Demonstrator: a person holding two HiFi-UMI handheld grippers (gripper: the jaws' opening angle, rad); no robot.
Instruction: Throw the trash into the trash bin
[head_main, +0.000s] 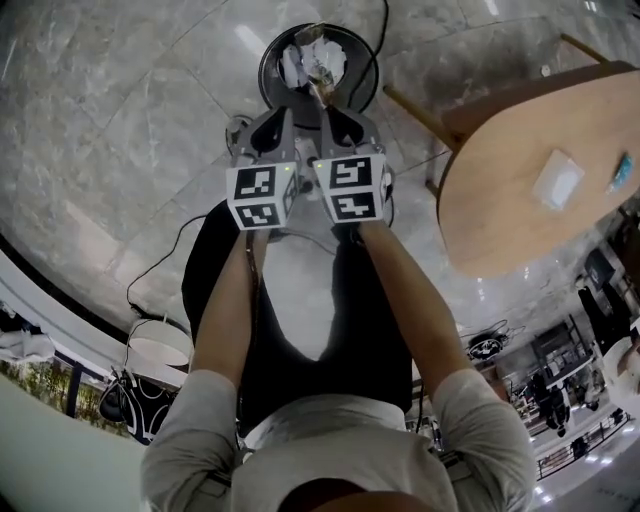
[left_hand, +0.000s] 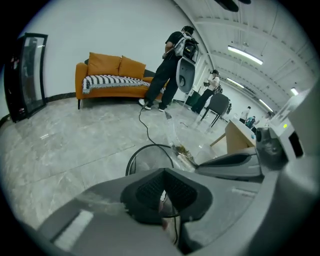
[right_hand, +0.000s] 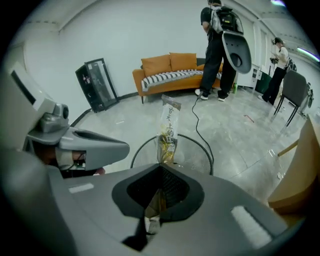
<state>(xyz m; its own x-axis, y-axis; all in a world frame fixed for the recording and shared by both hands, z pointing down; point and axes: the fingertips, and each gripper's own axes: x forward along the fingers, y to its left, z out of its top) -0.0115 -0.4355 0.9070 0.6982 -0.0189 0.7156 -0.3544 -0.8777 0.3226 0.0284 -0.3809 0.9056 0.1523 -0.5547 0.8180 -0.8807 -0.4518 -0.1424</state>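
Left gripper (left_hand: 164, 192): jaws pressed together, nothing seen standing out beyond them. It sits just beside the right gripper, both above the floor in front of the person.

Right gripper (right_hand: 160, 187): jaws pinching the near end of a clear snack wrapper (right_hand: 167, 127). The wrapper's long axis runs straight out along the jaws. Its free end points away from the person, and it stands upright in the right gripper view.

That end reaches over the near rim of the round black trash bin (head_main: 263, 62), which already contains crumpled white waste.

Wooden bench (head_main: 520, 170): right of the bin, apart from it.
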